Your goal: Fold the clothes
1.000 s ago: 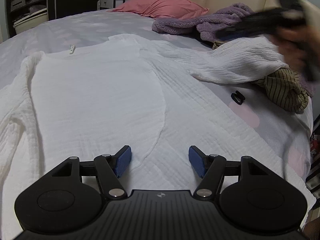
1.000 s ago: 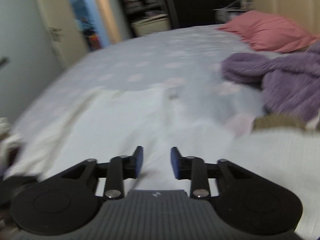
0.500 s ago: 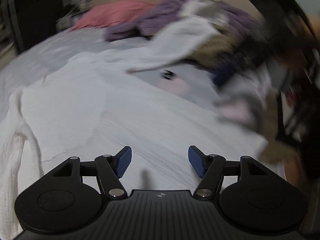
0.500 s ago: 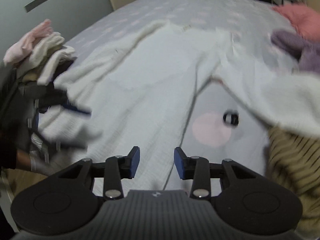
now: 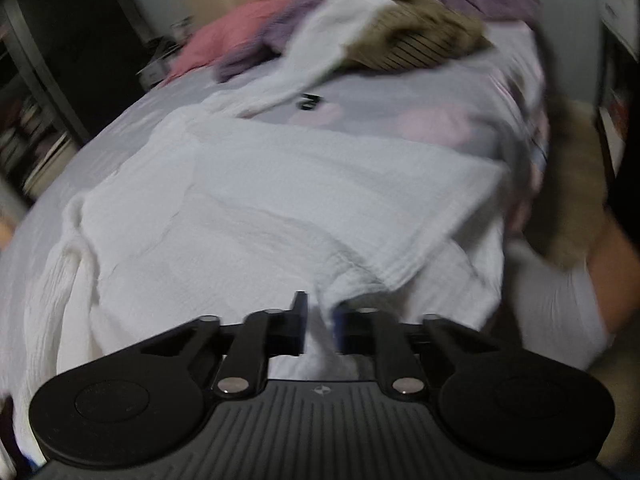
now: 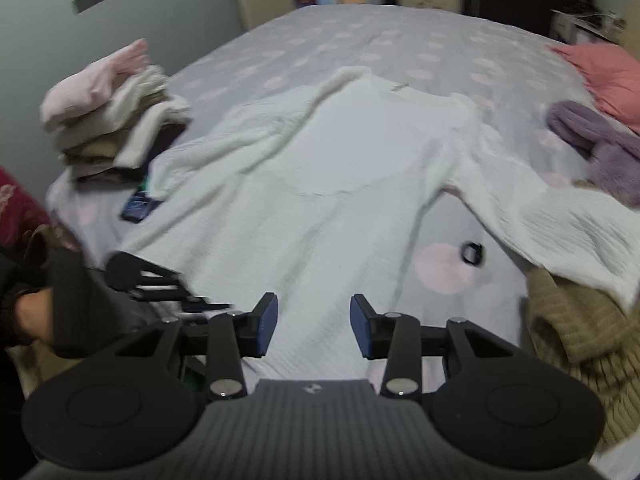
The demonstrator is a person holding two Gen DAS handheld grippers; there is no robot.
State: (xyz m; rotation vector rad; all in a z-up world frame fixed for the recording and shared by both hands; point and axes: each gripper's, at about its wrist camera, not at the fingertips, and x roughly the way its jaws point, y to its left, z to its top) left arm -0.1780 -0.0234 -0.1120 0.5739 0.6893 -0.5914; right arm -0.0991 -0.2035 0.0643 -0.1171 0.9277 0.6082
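Note:
A white crinkled garment [image 5: 248,208] lies spread across the bed, one sleeve reaching toward the clothes pile at the back. My left gripper [image 5: 320,322] is shut on its near edge, and a bunch of white cloth rises between the pads. In the right wrist view the same garment [image 6: 340,184] stretches away from me. My right gripper [image 6: 314,320] hovers open over its near hem with nothing pinched. The left gripper [image 6: 208,302] shows there as a blurred black shape at the left, held by a hand.
A stack of folded clothes [image 6: 116,128] sits at the bed's left edge, with a dark blue item [image 6: 138,206] beside it. A pink pillow [image 6: 600,68], purple fleece [image 6: 592,140] and a tan striped garment [image 6: 580,320] crowd the right. A small black object [image 6: 472,254] lies on the sheet.
My left gripper swung across the garment to its near edge and closed on the cloth. My right gripper swept round from facing the bed's far end to looking along the garment.

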